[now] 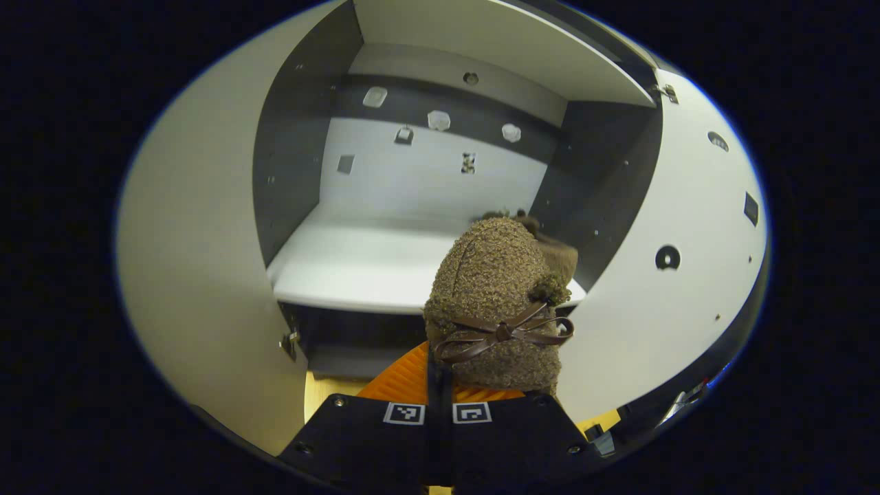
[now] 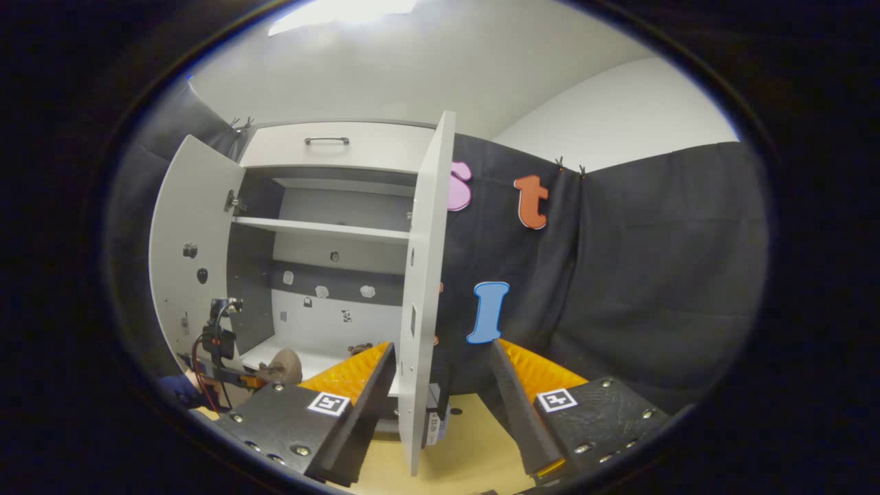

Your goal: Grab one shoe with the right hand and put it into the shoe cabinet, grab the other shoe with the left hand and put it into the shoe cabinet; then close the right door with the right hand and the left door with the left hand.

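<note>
Now the left claw [image 1: 440, 385] grips a fuzzy brown shoe [image 1: 496, 302] at the cabinet [image 1: 206, 227] mouth, near the other shoe [image 1: 553, 251] on the shelf [image 1: 357, 265]. Best push farther in before letting go. The right claw [image 2: 440, 405] hangs open by the right door [image 2: 423, 289].

Black cloth wall [image 2: 653, 275] behind, pale wooden floor [image 2: 467, 447] below
</note>
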Motion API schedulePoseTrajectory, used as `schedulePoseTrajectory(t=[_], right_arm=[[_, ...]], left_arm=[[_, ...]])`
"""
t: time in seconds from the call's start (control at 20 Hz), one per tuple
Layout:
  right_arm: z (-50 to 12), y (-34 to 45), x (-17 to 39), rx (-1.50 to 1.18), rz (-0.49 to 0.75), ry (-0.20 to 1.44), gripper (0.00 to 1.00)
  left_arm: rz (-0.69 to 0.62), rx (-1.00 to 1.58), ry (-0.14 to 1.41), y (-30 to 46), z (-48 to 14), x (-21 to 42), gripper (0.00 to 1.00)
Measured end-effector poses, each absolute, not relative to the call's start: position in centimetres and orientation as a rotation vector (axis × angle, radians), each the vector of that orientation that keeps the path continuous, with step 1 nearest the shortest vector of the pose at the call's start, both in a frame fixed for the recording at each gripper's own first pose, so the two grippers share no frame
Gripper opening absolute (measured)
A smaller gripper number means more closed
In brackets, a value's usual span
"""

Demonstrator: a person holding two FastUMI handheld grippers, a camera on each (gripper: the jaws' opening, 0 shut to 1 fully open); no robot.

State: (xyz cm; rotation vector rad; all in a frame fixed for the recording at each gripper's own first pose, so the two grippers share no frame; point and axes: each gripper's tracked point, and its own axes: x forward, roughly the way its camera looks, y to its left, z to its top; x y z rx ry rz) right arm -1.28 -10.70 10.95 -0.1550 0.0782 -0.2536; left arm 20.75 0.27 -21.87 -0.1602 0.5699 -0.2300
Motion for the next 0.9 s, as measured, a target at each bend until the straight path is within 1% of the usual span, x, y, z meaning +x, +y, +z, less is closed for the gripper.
schedulePoseTrajectory(t=[0.1,0.3,0.35,0.4,0.9], right_arm=[[10.8,-11.3,-1.6,-0.148,-0.269,0.076,0.84],[10.7,-12.6,-2.3,-0.154,-0.304,0.066,0.84],[10.6,-12.9,-2.4,-0.155,-0.314,0.065,0.81],[10.6,-13.1,-2.6,-0.154,-0.323,0.063,0.84],[9.8,-16.0,-4.4,-0.174,-0.424,0.069,0.84]], left_arm=[[-0.212,-0.147,0.535,0.3,-20.2,23.4,0.01],[-0.169,-0.167,0.513,0.5,-17.7,29.4,0.01],[-0.155,-0.160,0.511,0.6,-17.7,30.6,0.00],[-0.146,-0.156,0.509,0.7,-17.7,31.6,0.00],[-0.067,-0.128,0.549,0.9,-20.7,39.3,0.00]])
